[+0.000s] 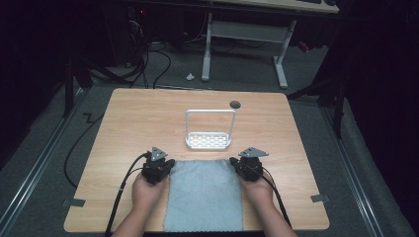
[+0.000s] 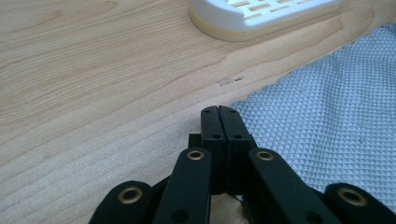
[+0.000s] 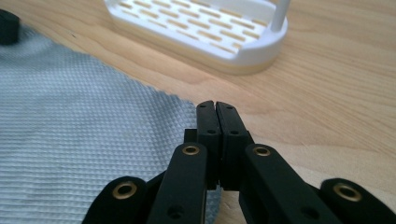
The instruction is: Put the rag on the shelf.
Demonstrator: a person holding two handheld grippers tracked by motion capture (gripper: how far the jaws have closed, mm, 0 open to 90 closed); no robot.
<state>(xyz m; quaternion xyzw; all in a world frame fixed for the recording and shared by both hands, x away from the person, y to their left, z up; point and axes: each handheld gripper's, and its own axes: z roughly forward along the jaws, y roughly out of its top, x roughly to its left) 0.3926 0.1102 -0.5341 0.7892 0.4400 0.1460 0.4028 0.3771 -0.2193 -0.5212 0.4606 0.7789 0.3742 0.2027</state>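
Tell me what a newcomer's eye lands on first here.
A grey towel lies flat at the table's near edge, with the left gripper and right gripper at its two far corners, fingers shut. Just beyond it stands a white slotted rack with a tall hoop handle.

We take this for a lab or recording workspace. A light wooden table stands on grey carpet, lit from above while the surroundings stay dark. Black cables snake over the floor at upper left, and a white-legged desk stands at the top centre.
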